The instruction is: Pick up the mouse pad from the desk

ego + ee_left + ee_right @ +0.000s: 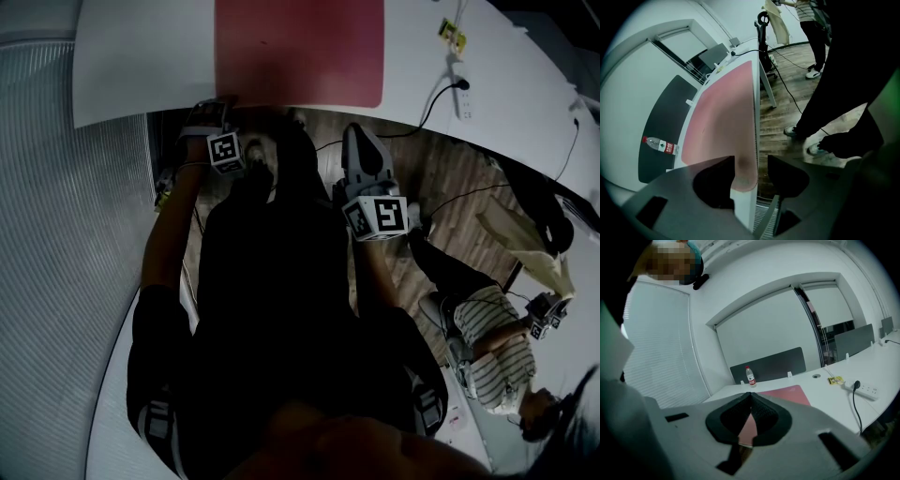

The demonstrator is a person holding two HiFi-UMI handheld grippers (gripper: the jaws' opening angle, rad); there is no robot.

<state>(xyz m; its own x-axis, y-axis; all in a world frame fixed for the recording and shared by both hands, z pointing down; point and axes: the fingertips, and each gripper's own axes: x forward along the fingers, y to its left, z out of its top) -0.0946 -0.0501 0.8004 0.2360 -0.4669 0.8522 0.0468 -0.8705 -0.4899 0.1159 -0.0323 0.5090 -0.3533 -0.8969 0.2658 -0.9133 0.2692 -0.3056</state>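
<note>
A red mouse pad [300,52] lies flat on the white desk [141,66], its near edge along the desk's front edge. My left gripper [217,105] is at the pad's near left corner. In the left gripper view its jaws [750,171] stand wide open astride the desk's edge, with the pad's corner [743,178] in the gap and no pad touching it. My right gripper [362,136] hangs in front of the desk below its edge. Its jaws [751,395] are shut on nothing, and the pad [787,394] shows beyond them.
A water bottle [750,376] stands at the desk's far side by a dark partition [661,126]. A power strip [462,94] with its cable and a small yellow item [453,33] lie to the pad's right. A person in a striped shirt [497,347] is at the right, over the wooden floor [450,178].
</note>
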